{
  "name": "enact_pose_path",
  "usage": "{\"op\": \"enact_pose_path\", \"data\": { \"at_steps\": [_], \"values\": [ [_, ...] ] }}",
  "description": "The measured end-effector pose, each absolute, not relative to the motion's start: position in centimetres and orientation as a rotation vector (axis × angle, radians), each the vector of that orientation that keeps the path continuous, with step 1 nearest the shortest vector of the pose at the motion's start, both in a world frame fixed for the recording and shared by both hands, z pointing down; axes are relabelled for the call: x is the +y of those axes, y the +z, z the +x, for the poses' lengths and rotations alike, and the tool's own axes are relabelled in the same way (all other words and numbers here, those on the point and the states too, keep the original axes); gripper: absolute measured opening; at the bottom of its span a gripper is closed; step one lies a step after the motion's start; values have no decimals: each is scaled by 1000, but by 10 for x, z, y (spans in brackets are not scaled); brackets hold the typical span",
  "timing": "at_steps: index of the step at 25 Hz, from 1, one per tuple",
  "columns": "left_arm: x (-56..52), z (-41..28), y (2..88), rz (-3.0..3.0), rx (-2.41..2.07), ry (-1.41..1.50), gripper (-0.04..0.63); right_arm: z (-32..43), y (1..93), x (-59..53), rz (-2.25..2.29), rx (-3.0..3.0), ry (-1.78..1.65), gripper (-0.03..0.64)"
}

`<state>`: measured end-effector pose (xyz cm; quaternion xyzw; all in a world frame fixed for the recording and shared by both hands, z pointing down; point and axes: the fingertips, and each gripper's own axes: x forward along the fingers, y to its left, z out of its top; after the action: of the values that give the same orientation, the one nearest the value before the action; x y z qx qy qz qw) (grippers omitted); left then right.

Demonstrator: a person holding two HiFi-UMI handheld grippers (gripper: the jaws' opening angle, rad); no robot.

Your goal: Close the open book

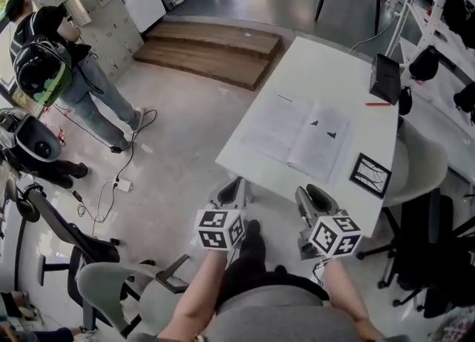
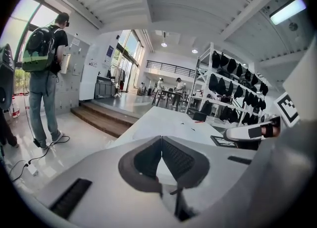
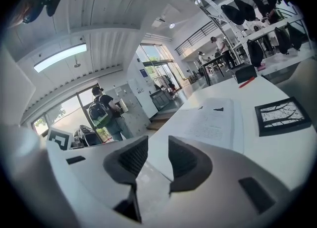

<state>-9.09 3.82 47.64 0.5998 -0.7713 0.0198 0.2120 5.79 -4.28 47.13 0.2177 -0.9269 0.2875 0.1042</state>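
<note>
The open book (image 1: 297, 136) lies flat on the white table (image 1: 334, 66), both pages showing text and small black marks. In the right gripper view the book (image 3: 213, 120) sits just beyond the jaws. Both grippers are short of the table's near edge, off the book. My left gripper (image 1: 236, 186) is left of the table's near corner; its pads (image 2: 148, 158) meet at the tips with nothing between them. My right gripper (image 1: 313, 195) is under the near edge, jaws apart and empty (image 3: 158, 145).
A black-framed picture (image 1: 369, 174) lies by the book's right side. A black stand (image 1: 386, 79) and a red pen (image 1: 377, 103) are at the far end. A person with a backpack (image 1: 52, 58) stands left, near wooden steps (image 1: 211, 47). Grey chairs (image 1: 111, 288) flank me.
</note>
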Motion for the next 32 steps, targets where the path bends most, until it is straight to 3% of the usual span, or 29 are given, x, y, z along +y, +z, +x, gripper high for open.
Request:
{"op": "enact_pose_path", "data": {
  "at_steps": [17,32],
  "values": [
    [-40,-161,481,1811,-2010,88,8,2,475,-99,866,-2653,1008,138],
    [-87,-177,490,1939,-1862,138,8,-11,486,-129,1015,-2582,1171,149]
  ]
}}
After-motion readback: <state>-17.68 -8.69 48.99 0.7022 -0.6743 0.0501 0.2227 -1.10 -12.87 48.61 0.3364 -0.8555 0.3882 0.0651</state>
